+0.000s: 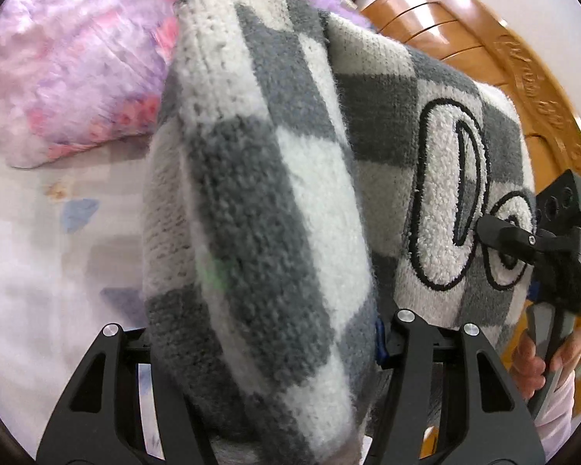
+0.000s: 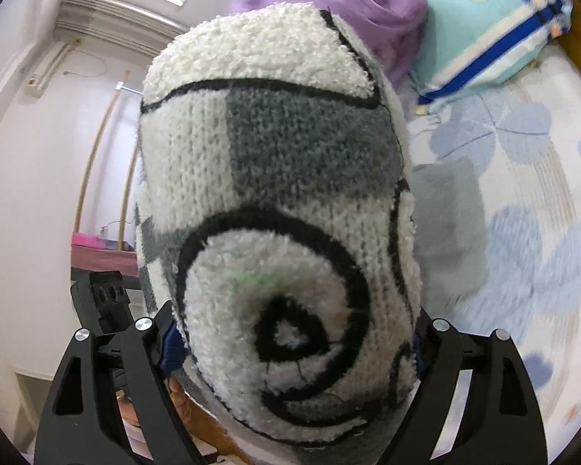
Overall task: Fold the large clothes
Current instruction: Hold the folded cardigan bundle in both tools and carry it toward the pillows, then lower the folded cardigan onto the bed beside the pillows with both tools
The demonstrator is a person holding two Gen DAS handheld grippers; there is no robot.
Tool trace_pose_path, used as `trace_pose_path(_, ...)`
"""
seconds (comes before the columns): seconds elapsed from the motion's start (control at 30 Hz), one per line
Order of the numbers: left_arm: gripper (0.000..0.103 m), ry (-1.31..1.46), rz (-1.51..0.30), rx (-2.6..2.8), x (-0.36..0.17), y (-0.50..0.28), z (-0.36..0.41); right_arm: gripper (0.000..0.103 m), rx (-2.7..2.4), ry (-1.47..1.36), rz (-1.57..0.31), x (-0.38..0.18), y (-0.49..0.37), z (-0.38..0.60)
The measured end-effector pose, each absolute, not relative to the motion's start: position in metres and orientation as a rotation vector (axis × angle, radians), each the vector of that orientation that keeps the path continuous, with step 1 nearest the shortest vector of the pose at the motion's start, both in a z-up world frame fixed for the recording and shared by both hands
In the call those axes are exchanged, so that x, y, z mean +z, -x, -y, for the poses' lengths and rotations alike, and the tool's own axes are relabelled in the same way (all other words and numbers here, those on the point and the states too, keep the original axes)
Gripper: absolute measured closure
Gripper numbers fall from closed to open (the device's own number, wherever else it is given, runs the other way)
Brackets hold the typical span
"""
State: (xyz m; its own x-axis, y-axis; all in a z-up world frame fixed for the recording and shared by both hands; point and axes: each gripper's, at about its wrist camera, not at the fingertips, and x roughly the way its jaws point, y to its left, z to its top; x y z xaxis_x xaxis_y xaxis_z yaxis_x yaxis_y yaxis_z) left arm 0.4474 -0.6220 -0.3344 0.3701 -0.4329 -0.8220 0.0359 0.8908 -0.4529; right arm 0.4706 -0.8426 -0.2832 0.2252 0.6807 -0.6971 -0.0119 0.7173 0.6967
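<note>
Two grippers, one sweater [image 1: 251,193].
Your left gripper [image 1: 259,333] and right gripper [image 2: 294,333] each clamp a thick fold of it above the bed [image 2: 523,193].

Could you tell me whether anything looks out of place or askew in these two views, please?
Nothing looks damaged or spilled. The checkered sweater is bunched thickly between the fingers of both the left gripper and right gripper, rather than spread flat. A crumpled purple blanket lies at the head of the bed.

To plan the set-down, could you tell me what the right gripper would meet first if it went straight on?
Probably the floral bedsheet; the checkered sweater bunched in the right gripper blocks the view ahead, so depth is unclear.
</note>
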Motion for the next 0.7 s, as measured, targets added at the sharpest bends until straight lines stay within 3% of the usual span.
trace_pose_path(0.07,0.039,0.341,-1.215,-0.299,-0.387,-0.475,0.627,0.016,0.436,-0.591,-1.312,-0.326,-0.493,0.851)
trace_pose_path(0.17,0.042,0.247,-1.436,-0.125,-0.477,-0.493,0.622,0.011,0.173,-0.462,-1.453,-0.411,-0.507,0.862)
trace_pose_path(0.2,0.037,0.241,-1.392,-0.139,-0.478,-0.488,0.618,0.007,0.199,-0.551,-1.398,-0.424,-0.499,0.870)
trace_pose_path(0.3,0.026,0.162,-1.317,-0.107,-0.459,-0.469,0.605,0.008,0.277,-0.681,-1.335,-0.425,-0.478,0.876)
trace_pose_path(0.5,0.027,-0.052,-1.260,-0.052,-0.414,-0.448,0.596,0.009,-0.009,-0.228,-1.106,-0.353,-0.438,0.887)
trace_pose_path(0.57,0.032,-0.030,-1.219,-0.087,-0.400,-0.452,0.607,0.026,0.074,-0.175,-0.993,-0.329,-0.433,0.889)
trace_pose_path(0.63,0.052,-0.014,-1.167,-0.129,-0.388,-0.447,0.610,0.056,0.198,-0.128,-0.967,-0.312,-0.440,0.874)
trace_pose_path(0.7,0.061,0.016,-1.114,-0.199,-0.375,-0.469,0.624,0.073,0.268,-0.072,-0.978,-0.305,-0.455,0.855)
